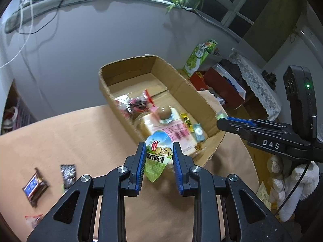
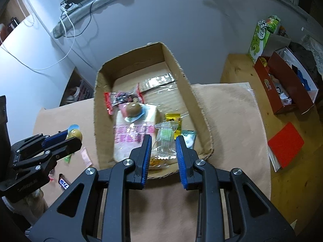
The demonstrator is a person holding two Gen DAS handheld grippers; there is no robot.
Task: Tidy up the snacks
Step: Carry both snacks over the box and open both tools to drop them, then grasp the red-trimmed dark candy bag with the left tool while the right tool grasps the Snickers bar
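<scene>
My left gripper is shut on a green quail-egg snack pack and holds it above the table, just short of the near end of the open cardboard box. It also shows in the right wrist view. My right gripper is shut on a clear packet with a green snack, over the box's near end. The box holds a pink-labelled bread pack, a brown egg pack, a red-edged packet and a yellow packet.
On the tan table cover, a blue-and-brown bar, a dark packet and a red-edged packet lie at the left. A green carton, a red box and a red booklet stand on the wooden table at right.
</scene>
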